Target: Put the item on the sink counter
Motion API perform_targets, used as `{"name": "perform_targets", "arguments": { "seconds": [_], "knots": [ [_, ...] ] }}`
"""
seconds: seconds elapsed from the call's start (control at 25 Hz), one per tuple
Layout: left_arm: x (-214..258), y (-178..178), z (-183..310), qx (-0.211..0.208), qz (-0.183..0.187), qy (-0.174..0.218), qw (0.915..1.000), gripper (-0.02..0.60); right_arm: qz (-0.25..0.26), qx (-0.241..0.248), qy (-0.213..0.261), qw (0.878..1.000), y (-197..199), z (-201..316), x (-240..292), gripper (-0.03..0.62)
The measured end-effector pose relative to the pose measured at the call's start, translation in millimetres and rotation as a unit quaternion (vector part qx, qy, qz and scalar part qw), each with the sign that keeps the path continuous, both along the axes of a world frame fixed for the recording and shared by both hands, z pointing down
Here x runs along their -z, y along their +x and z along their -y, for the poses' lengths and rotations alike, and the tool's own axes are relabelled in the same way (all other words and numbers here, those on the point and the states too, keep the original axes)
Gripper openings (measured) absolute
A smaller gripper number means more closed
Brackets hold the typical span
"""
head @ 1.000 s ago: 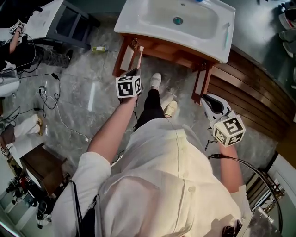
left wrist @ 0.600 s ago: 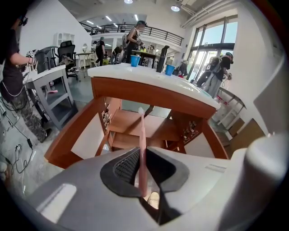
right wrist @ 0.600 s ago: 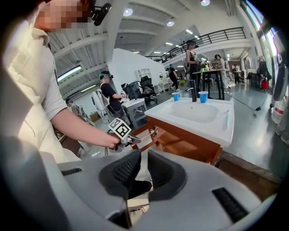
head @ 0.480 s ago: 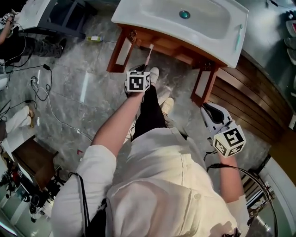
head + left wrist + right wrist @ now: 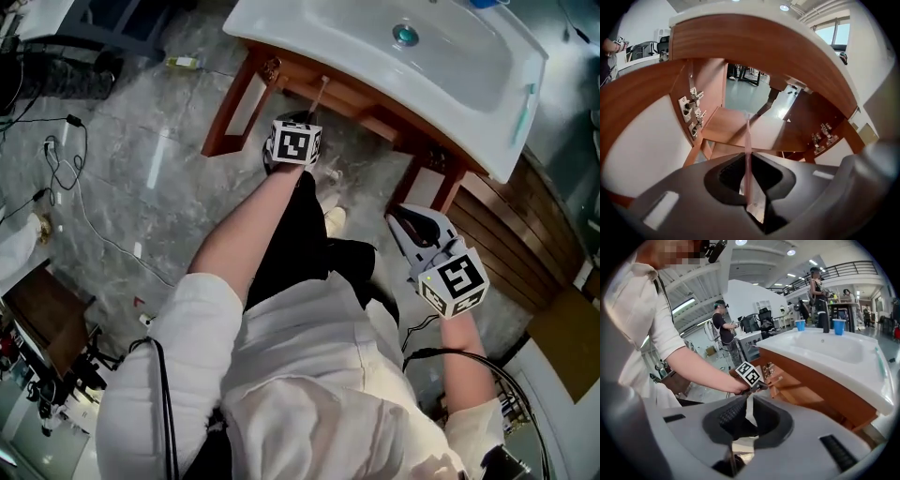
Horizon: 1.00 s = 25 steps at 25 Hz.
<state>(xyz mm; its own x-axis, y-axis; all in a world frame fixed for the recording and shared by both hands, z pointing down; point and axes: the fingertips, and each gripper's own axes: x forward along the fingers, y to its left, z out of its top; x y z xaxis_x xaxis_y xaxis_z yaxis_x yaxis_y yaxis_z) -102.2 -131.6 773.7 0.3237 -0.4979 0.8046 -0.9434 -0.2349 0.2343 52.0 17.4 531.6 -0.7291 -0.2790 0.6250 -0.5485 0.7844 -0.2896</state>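
While our left gripper [image 5: 748, 161] clamps a thin pink stick [image 5: 748, 133] beneath the sink counter [image 5: 309, 37], our right gripper [image 5: 749, 411] gapes slightly, empty.

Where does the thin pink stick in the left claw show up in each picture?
Head view: stick, upper centre, beyond the left cube.
Left gripper view: stick dead centre, upright between the jaws.
Right gripper view: stick tiny, centre, right of the cube.
Shared landmark: wooden cabinet.

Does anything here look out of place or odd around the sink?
Yes: a small bottle lies on the floor left of the sink cabinet, whose doors stand open.
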Motion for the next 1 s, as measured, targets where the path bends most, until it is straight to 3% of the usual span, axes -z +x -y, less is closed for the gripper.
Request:
{"name": "perform_targets", "arguments": {
  "seconds": [0.28,0.48,1.0],
  "knots": [
    [-58.0,1.4,49.8,-0.010,0.005,0.017,0.9998,0.049,-0.023,0.061,0.005,0.998,-39.7,41.4,-57.2,0.041],
    [-85.8,1.0,82.9,-0.018,0.005,0.025,0.9995,0.049,-0.025,0.056,0.002,0.998,-52.6,47.2,-83.6,0.041],
    [-120.9,15.8,140.3,-0.044,0.026,0.036,0.9981,0.051,-0.036,0.027,-0.031,0.999,-34.0,48.2,-114.5,0.041]
  ]
}}
